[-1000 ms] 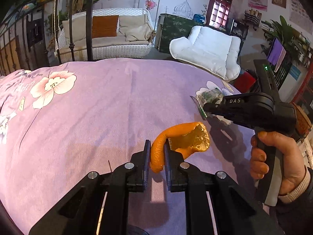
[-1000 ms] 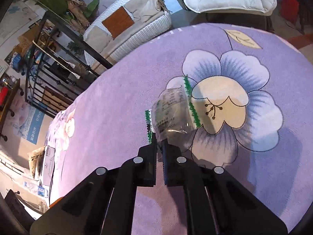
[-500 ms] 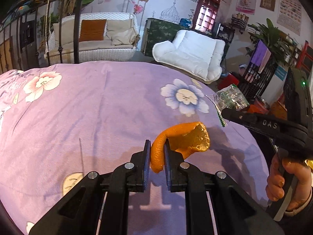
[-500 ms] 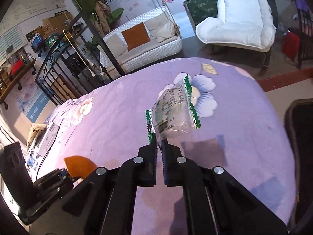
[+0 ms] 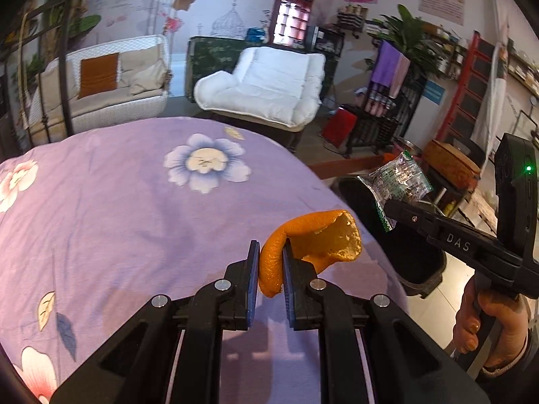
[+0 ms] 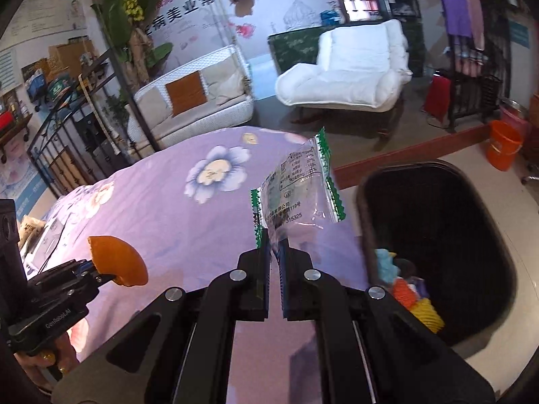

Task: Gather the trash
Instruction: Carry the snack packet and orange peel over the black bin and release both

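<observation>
- Orange peel (image 5: 316,242) clamped between the pads of the left gripper (image 5: 271,271), jaws narrow on one end of the curl; grip unchanged from a second ago
- Peel hangs over the near edge of the purple floral bedspread (image 5: 118,208); earlier it sat over the middle of the spread, so the left gripper has drifted toward the bed's edge
- Clear snack wrapper (image 6: 296,195) with green serrated ends pinched at its lower corner by the right gripper (image 6: 274,252), jaws fully closed on the film, same hold as before
- Wrapper was over the big flower print a second ago; now it is at the bed's edge, just beside the black trash bin (image 6: 471,330)
- Bin newly in both views, on the floor beside the bed; coloured scraps (image 6: 411,289) lie inside
- Left view: right gripper and the hand (image 5: 488,326) holding it sit above the bin's rim; wrapper not yet released
</observation>
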Tool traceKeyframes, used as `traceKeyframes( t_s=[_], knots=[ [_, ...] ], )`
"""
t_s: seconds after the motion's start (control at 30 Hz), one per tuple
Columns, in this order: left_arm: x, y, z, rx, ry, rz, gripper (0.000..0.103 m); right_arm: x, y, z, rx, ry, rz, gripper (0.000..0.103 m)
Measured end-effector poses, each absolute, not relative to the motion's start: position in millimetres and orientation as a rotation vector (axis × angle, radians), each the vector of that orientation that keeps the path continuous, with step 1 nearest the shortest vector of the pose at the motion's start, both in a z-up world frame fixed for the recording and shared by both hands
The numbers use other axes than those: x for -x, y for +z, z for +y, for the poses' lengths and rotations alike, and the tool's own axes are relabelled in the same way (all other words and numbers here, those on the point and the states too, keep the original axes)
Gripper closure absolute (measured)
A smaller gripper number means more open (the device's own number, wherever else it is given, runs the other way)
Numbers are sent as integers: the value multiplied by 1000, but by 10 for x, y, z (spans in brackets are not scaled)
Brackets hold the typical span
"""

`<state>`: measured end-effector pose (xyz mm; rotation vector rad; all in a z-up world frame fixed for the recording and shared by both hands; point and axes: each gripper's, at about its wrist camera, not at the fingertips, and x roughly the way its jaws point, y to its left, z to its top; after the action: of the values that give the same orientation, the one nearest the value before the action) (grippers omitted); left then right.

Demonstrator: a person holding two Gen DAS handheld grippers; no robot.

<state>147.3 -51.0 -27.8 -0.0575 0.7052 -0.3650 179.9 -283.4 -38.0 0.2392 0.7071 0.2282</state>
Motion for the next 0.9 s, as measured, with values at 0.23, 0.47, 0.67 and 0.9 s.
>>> traceKeyframes(
  t_s=[0.23,0.47,0.67,0.9],
  knots=[
    [-1492,-276,-967,9,-465,701,89,-1665,-492,-3551,-236,79,710,97],
    [-1517,-290,-1315,-32,-523,706,89,-1743,-700,-3981,-216,-30,763,97],
    [-1553,-343,-1499,-57,-564,733,89,-2030,-1023,-4143,-218,-76,846,96],
    [-1626,-377,-1723,-75,-607,759,89,-2165,-1372,-4250,-231,-126,925,45]
  ],
)
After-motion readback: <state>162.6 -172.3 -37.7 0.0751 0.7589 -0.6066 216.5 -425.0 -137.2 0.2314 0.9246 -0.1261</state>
